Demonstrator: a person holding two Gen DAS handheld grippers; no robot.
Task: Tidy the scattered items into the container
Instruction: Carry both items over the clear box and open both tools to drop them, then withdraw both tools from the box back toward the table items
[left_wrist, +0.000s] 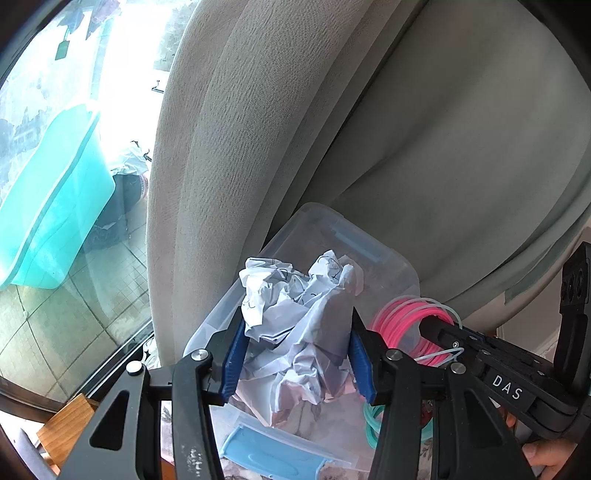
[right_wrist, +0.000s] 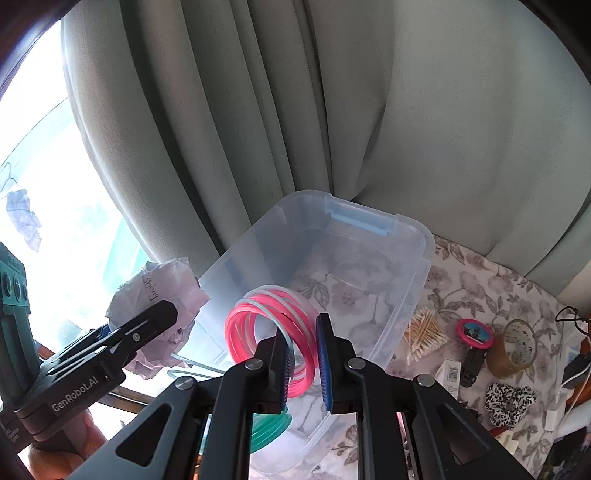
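Observation:
My left gripper (left_wrist: 295, 354) is shut on a crumpled ball of white paper (left_wrist: 295, 314), held just above the near left rim of a clear plastic container (left_wrist: 384, 254). The right wrist view has that gripper (right_wrist: 159, 317) and the paper (right_wrist: 162, 284) at the left. My right gripper (right_wrist: 303, 354) holds a bundle of pink rings (right_wrist: 258, 325) over the container (right_wrist: 410, 225), its blue pads standing narrowly around a few strands. In the left wrist view the right gripper (left_wrist: 424, 328) and the pink rings (left_wrist: 402, 317) sit at the right. Teal rings (right_wrist: 271, 424) lie lower down, partly hidden by the fingers.
A flowered tablecloth (right_wrist: 480, 280) carries cotton swabs (right_wrist: 424, 336), a pink round item (right_wrist: 474, 332), a tape roll (right_wrist: 513, 349) and a spotted scrunchie (right_wrist: 509, 402). A packaged blue mask (left_wrist: 266, 454) lies near me. A grey curtain (right_wrist: 332, 110) hangs behind the container; a window is at left.

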